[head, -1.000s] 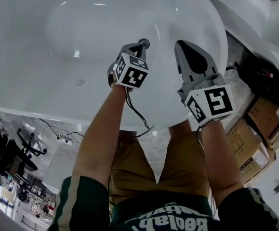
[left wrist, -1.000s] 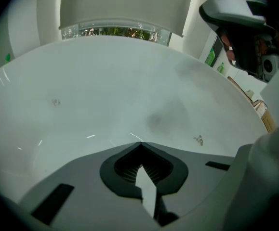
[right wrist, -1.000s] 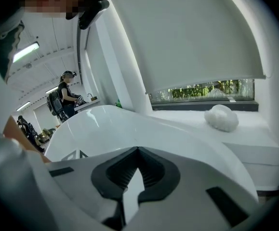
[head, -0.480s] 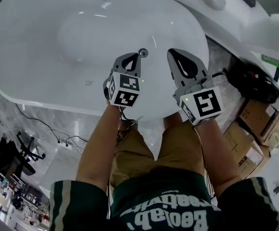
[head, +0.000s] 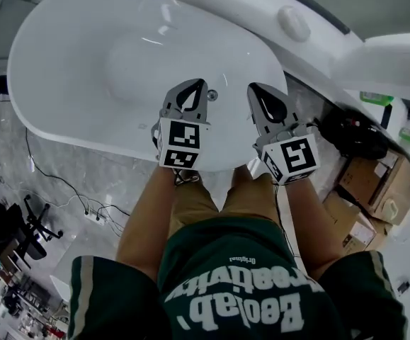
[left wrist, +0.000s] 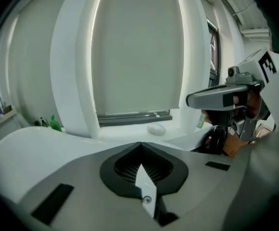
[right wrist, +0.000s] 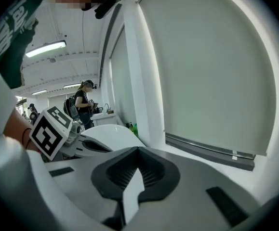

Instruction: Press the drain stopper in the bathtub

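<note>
White bathtub (head: 63,69) lies under your left claw (head: 198,83) and right claw (head: 254,88), both closed on nothing. The drain stopper (head: 212,95), tiny and indistinct, sits just right of your left claw.

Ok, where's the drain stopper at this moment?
Head view: the drain stopper sits on the bathtub floor near centre frame, just right of the left tongs, between them and the right tongs.

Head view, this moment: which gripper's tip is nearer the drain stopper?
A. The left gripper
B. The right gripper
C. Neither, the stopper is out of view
A: the drain stopper shows on the bathtub floor right beside the left gripper tip, with the right gripper farther off.
</note>
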{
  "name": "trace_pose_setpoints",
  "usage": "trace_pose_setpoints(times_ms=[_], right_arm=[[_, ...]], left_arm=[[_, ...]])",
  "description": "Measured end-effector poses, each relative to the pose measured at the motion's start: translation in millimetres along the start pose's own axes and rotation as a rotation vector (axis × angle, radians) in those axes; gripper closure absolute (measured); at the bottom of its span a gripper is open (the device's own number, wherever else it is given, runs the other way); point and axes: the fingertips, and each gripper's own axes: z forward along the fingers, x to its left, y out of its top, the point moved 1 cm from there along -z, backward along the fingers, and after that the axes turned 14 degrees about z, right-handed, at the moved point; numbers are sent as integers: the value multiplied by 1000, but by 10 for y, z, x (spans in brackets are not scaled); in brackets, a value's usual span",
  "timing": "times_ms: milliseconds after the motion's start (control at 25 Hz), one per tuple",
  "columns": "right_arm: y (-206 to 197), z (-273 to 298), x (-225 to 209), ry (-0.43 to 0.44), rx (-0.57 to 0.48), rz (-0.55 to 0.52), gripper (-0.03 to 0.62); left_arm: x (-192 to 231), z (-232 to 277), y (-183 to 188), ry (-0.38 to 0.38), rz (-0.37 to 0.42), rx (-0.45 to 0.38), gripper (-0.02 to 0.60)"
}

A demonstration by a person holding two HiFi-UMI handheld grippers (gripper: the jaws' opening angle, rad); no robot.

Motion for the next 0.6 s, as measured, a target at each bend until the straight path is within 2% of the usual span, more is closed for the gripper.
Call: trace_pose_setpoints(times_ms=[200,600], right_arm=[[286,-291,253,6,-22,10,582],[840,-698,712,46,-101,-39,582]], left_arm=[[160,-473,511,72,28,-98,575],[154,-1303,1299,140,57,-291,575]])
